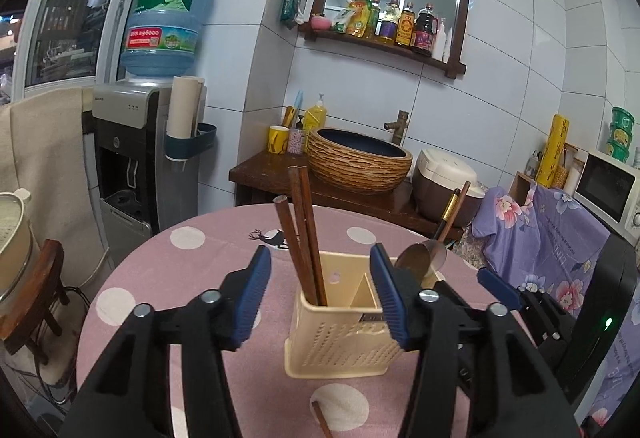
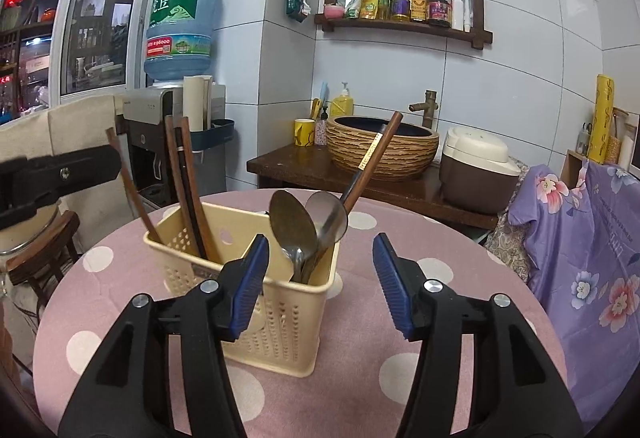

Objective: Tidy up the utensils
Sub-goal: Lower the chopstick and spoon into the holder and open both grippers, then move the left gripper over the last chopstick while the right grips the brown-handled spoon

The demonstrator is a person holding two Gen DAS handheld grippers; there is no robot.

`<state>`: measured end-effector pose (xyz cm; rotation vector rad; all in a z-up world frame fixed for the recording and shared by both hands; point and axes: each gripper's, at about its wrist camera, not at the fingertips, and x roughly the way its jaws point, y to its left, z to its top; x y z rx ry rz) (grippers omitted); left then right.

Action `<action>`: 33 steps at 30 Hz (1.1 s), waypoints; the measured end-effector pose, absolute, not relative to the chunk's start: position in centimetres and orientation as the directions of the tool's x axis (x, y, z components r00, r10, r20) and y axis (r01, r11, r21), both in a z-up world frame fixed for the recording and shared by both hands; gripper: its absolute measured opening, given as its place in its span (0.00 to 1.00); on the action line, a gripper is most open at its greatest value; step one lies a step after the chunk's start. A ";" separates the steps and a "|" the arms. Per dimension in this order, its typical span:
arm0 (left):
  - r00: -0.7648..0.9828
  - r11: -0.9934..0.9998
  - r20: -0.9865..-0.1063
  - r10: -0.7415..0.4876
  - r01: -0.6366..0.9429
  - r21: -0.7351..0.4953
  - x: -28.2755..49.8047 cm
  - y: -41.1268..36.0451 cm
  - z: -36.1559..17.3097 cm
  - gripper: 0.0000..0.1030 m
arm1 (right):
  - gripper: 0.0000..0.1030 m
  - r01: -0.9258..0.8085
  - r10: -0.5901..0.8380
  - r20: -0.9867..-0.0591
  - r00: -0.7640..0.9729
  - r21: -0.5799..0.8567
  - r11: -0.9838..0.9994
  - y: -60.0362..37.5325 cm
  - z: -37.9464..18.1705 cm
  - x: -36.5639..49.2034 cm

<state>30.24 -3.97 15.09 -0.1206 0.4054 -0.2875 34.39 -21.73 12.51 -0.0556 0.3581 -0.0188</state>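
Both jaws open, empty; holder (image 2: 256,302) w/ chopsticks (image 1: 304,234), spoons (image 2: 296,226) ahead.

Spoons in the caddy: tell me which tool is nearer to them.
Right. The right tool hangs open just in front of the spoons, its left pad almost beneath the bowls. The left tool is open before the chopsticks compartment, farther from them.

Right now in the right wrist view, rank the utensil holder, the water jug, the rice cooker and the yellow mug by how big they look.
1. utensil holder, largest, though it is nearest the camera
2. water jug and rice cooker, too alike to rank
3. yellow mug, smallest
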 end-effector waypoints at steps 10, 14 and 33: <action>0.829 0.966 -0.499 -0.253 0.244 -0.084 27.0 -3.9 10.3 0.94 | 0.58 -0.015 -0.005 -0.465 0.885 -0.039 0.999 -22.6 10.3 28.7; 0.785 0.970 -0.571 -0.240 0.221 -0.103 26.5 -3.3 7.5 0.94 | 0.58 0.011 -0.013 -0.550 0.835 -0.006 1.000 -23.8 7.7 27.5; 0.709 0.980 -0.679 -0.193 0.180 -0.090 24.6 -2.9 1.3 0.93 | 0.38 0.021 0.088 -0.780 0.619 0.129 0.991 -22.1 -1.1 27.7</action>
